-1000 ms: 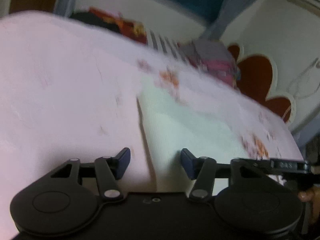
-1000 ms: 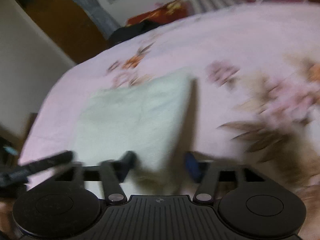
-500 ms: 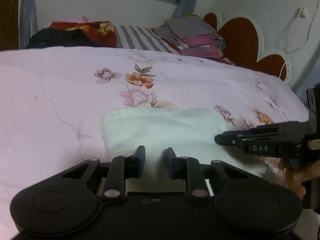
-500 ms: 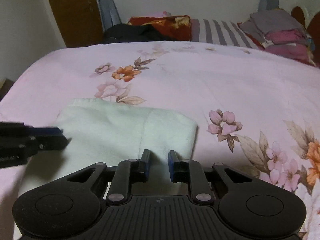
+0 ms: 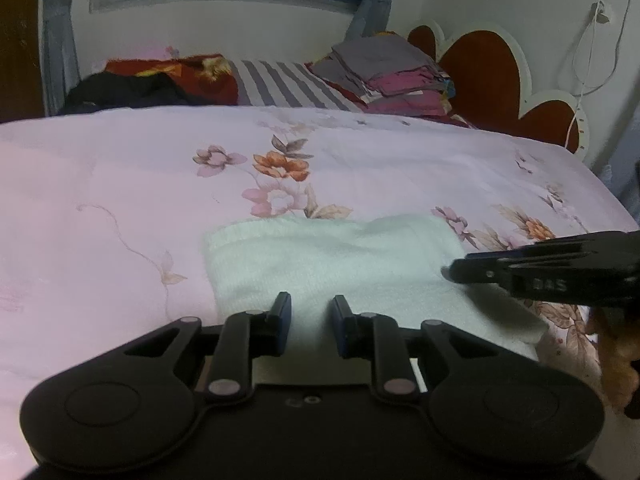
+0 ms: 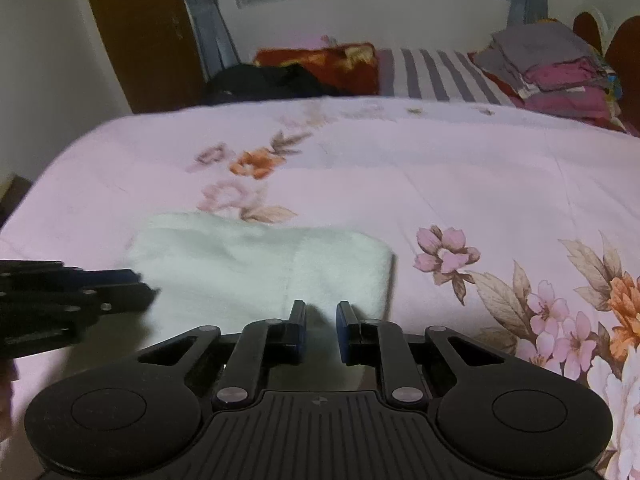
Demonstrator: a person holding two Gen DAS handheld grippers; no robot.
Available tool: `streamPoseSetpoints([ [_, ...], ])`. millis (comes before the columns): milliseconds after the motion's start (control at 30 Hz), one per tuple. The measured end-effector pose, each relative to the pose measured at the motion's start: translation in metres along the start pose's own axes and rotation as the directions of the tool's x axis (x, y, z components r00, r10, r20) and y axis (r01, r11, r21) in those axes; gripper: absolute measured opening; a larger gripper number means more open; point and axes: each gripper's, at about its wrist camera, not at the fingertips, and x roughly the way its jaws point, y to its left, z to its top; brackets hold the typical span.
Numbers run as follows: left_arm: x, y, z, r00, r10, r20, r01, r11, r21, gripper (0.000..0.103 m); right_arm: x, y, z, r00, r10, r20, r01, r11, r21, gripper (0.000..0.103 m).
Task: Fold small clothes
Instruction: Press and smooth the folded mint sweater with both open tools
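A folded pale mint-white cloth [image 5: 340, 256] lies flat on the pink flowered bedspread [image 5: 120, 200]; it also shows in the right wrist view [image 6: 256, 264]. My left gripper [image 5: 309, 312] hovers at the cloth's near edge, jaws a small gap apart with cloth showing between them, holding nothing. My right gripper [image 6: 321, 320] stands the same way at the cloth's near right part, empty. The right gripper also shows from the side in the left wrist view [image 5: 540, 268], and the left gripper in the right wrist view [image 6: 72, 296].
At the far side of the bed lie a stack of folded grey and magenta clothes [image 5: 396, 72], a striped pillow [image 5: 288, 84], a red patterned blanket [image 5: 180, 76] and dark clothes [image 5: 124, 92]. A red heart-shaped headboard [image 5: 480, 68] stands at the right.
Both grippers swung from a tilted, blurred view to level at the cloth's near edge. Their jaws narrowed from wide open, then opened slightly in the last half second.
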Motion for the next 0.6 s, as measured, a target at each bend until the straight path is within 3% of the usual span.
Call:
streamPoseSetpoints([
  [233, -0.026, -0.011, -0.003, 0.999, 0.032, 0.04, -0.032, 0.999, 0.005, 0.017, -0.037, 0.025, -0.008, 0.997, 0.056, 0.053, -0.052, 0.996, -0.074, 0.017],
  [467, -0.05, -0.027, -0.017, 0.996, 0.072, 0.061, -0.075, 0.996, 0.05, 0.017, -0.038, 0.039, -0.029, 0.995, 0.097, -0.011, -0.098, 0.984, -0.151, 0.017],
  [567, -0.05, -0.031, -0.028, 0.997, 0.074, 0.035, -0.076, 0.996, 0.057, 0.018, -0.035, 0.034, -0.039, 0.997, 0.069, -0.027, -0.073, 0.984, -0.166, 0.017],
  [600, -0.049, -0.032, -0.032, 0.996, 0.082, 0.02, -0.083, 0.995, 0.063, 0.019, -0.033, 0.03, -0.041, 0.999, 0.019, -0.027, -0.023, 0.986, -0.166, 0.017],
])
